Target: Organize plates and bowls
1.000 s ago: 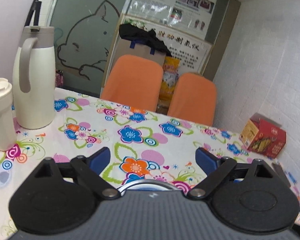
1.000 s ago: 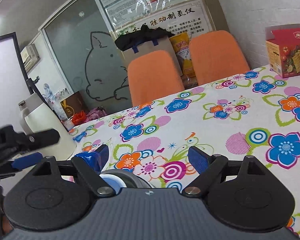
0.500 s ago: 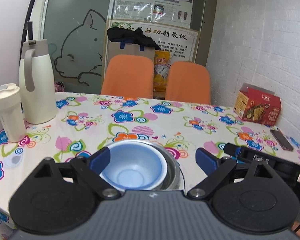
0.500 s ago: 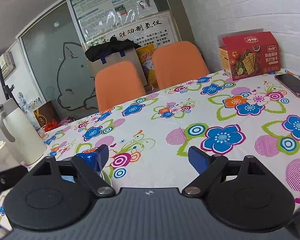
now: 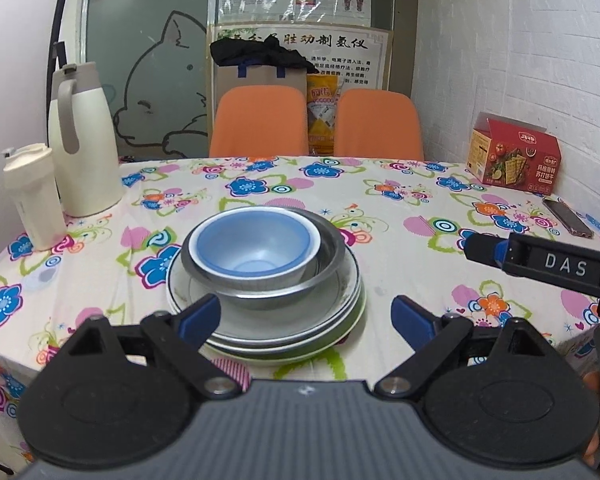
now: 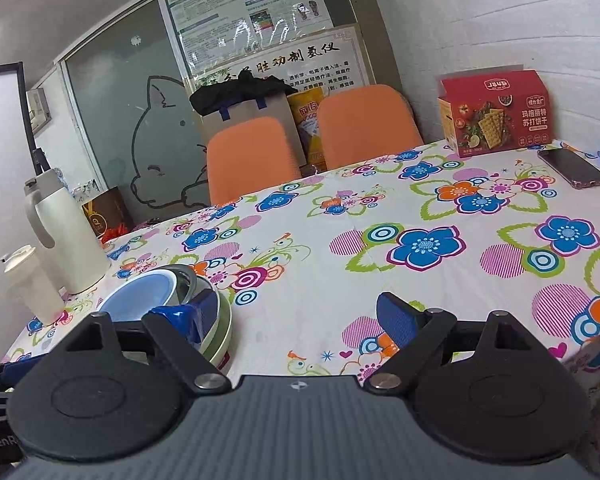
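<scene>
We hold the left gripper (image 5: 306, 318) low at the near edge of the table (image 5: 400, 216), its jaws spread wide and nothing between them. Dead ahead of it sits the stack: the blue bowl (image 5: 254, 245) nested in the steel bowl (image 5: 324, 256), and that on the pile of plates (image 5: 340, 308), all upright and centred between our blue pads (image 5: 200, 316). The stack looks finished, bowls on plates, so we judge the sorting close to done.

Over on the right, the right gripper (image 6: 296, 318) is parted just as wide and holds nothing. From its wrist view the same stack (image 6: 172, 284) lies off to the near left, half hidden behind its left pad, while ahead of it there is only flowered cloth. In the left view we catch the right tool's finger (image 5: 540, 264) to the right of the plates, apart from them.

So the call is easy: the left gripper is squarely lined up with the stack, the right one sits off to its side. A round stack has no long axis to fuss over; any grasp goes at a rim. The near rim of the plates faces us, just beyond the left pad.

Thermos (image 5: 84, 144) and tumbler (image 5: 30, 196) stand far left, well apart from the stack.
</scene>
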{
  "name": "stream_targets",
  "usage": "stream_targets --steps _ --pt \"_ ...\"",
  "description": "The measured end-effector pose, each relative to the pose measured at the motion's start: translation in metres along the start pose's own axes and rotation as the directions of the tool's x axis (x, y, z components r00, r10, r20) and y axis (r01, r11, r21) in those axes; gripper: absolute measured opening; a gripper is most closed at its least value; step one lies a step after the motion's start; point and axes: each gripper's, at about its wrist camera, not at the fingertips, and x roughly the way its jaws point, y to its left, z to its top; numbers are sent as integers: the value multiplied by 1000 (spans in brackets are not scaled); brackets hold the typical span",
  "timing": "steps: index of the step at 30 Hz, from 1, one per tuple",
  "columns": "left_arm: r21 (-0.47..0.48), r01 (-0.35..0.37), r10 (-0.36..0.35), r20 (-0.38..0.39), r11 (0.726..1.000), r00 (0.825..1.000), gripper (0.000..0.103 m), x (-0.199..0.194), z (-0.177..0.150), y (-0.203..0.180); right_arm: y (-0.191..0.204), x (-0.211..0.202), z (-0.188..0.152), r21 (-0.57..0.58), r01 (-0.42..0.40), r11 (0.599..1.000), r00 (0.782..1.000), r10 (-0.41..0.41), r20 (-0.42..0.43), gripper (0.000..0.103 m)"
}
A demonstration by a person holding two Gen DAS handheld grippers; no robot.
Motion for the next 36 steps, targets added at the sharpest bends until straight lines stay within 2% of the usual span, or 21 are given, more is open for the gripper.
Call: stream_targets --steps 7,13,26,36 --pt "5 -31 31 10 1000 999 93 -12 -9 -1 8 -7 -12 -42 0 999 1000 -1 -21 74" --pt "-18 -22 22 10 1000 1000 93 -23 -13 5 16 -9 -19 -73 13 997 999 -16 -38 74" --pt "1 -10 10 59 1000 998 93 -48 -16 3 33 -32 -20 -123 14 992 1000 -11 22 74" --pt "-8 -2 3 98 1000 995 93 -62 -19 5 38 -40 -22 -127 9 992 999 -5 33 74"
